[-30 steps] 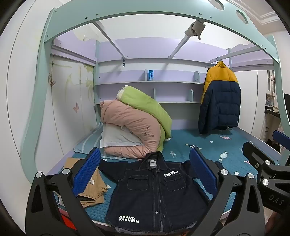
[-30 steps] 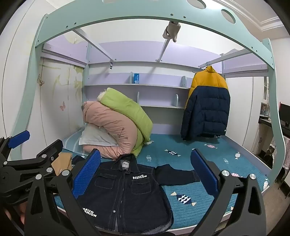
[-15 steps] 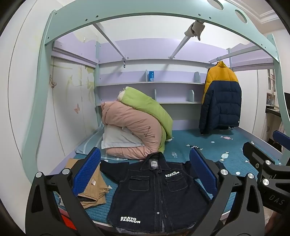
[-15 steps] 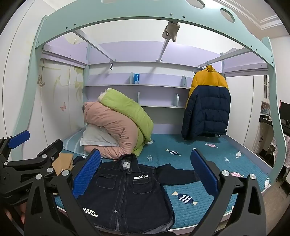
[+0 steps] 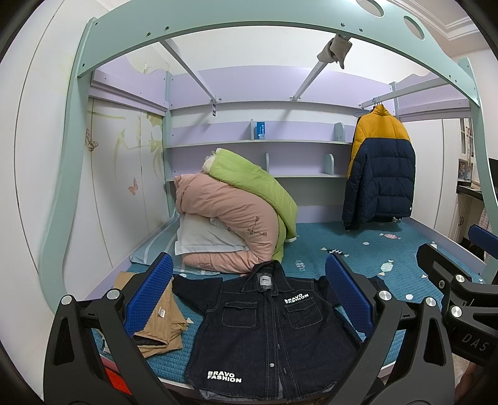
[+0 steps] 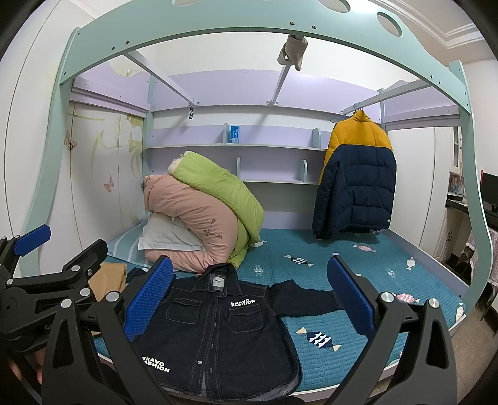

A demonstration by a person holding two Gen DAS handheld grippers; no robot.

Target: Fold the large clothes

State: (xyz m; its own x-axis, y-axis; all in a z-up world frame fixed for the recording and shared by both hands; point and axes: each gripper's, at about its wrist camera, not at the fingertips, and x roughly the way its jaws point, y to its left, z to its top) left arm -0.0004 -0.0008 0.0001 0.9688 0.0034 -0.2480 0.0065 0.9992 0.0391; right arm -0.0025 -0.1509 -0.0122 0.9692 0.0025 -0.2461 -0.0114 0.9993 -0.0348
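A dark denim shirt with white "BRAVO FASHION" print lies flat, front up, collar away from me, at the near edge of the bed; it also shows in the right wrist view, one sleeve spread to the right. My left gripper is open and empty, held in the air in front of the shirt. My right gripper is open and empty too, beside the left one. Neither touches the cloth.
The bed has a teal quilted cover. Folded tan clothes lie left of the shirt. Rolled pink and green duvets sit behind. A yellow-navy jacket hangs at the back right. The teal bed frame arches overhead.
Both grippers have drifted slightly; the view has shifted a little, with the shirt a bit farther right in both. Jaws stay open and the shirt has not moved.
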